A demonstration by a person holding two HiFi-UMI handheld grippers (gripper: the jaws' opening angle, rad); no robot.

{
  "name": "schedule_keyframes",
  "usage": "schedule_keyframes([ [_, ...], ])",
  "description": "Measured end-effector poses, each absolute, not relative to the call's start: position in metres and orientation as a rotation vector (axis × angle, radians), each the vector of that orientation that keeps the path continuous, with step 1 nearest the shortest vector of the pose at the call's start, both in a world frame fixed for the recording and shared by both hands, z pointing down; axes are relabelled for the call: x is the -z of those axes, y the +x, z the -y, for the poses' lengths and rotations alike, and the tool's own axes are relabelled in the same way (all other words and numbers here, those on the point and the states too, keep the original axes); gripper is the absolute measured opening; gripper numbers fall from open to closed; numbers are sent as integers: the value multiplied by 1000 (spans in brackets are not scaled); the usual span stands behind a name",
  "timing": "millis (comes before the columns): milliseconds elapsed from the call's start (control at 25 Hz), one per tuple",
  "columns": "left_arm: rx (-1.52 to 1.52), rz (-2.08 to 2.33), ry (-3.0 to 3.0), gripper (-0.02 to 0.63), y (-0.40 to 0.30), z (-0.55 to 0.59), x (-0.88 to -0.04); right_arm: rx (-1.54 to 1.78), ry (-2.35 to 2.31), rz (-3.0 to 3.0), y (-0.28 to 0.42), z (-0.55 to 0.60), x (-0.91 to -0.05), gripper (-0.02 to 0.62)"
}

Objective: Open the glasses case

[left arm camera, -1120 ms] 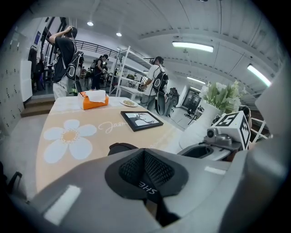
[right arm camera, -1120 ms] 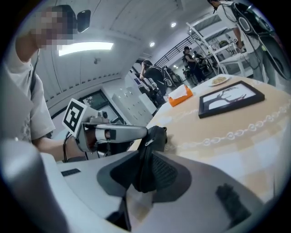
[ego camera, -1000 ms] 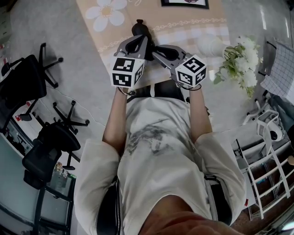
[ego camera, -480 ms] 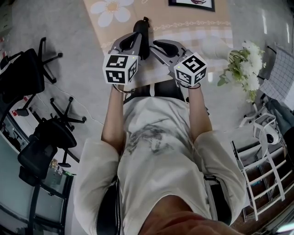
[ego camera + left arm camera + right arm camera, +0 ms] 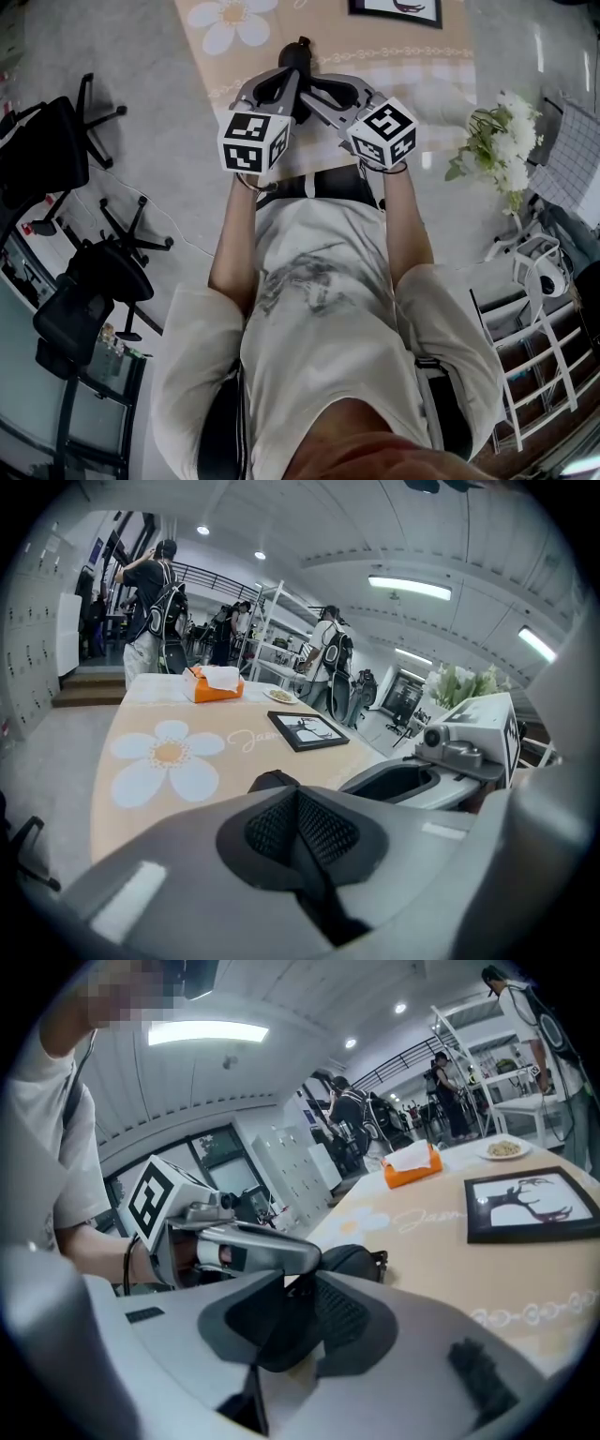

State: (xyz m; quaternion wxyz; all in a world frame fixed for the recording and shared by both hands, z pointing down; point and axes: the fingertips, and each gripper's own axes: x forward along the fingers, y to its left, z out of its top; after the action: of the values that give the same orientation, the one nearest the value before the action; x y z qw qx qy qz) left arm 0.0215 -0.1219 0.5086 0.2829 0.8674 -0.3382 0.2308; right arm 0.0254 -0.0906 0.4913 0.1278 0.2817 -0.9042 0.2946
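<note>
The black glasses case [image 5: 298,54] lies on the beige flower-print tablecloth [image 5: 403,56], just past both grippers. My left gripper [image 5: 291,77] is shut, its tips resting at the case's near end [image 5: 272,782]; whether they pinch any part of it cannot be made out. My right gripper [image 5: 317,86] comes in from the right and meets the left one at the case [image 5: 352,1262]. The right jaws have just been opening and now stand apart [image 5: 302,1283], with nothing pressed between the pads. The left gripper's arm [image 5: 244,1246] crosses just ahead of them.
A black-framed picture [image 5: 394,7] lies further up the table, with an orange tissue box [image 5: 411,1164] and a plate [image 5: 504,1149] beyond. White flowers [image 5: 502,141] stand at the right, office chairs [image 5: 94,291] at the left, and a white rack [image 5: 534,328] at lower right. People stand in the background.
The right gripper has edged left and up towards the left gripper and the case, rolling a little. The left gripper and the case have kept about the same place.
</note>
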Motion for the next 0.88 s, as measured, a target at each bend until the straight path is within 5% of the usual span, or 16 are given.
schedule_keyframes([
  [160, -611, 903, 2322, 8, 20, 123, -508, -852, 785, 2631, 22, 90, -490, 35],
  [520, -641, 972, 2370, 11, -7, 107, -502, -880, 780, 2623, 18, 91, -487, 21],
  [880, -663, 967, 2380, 169, -13, 61, -514, -891, 808, 2611, 15, 92, -488, 21],
])
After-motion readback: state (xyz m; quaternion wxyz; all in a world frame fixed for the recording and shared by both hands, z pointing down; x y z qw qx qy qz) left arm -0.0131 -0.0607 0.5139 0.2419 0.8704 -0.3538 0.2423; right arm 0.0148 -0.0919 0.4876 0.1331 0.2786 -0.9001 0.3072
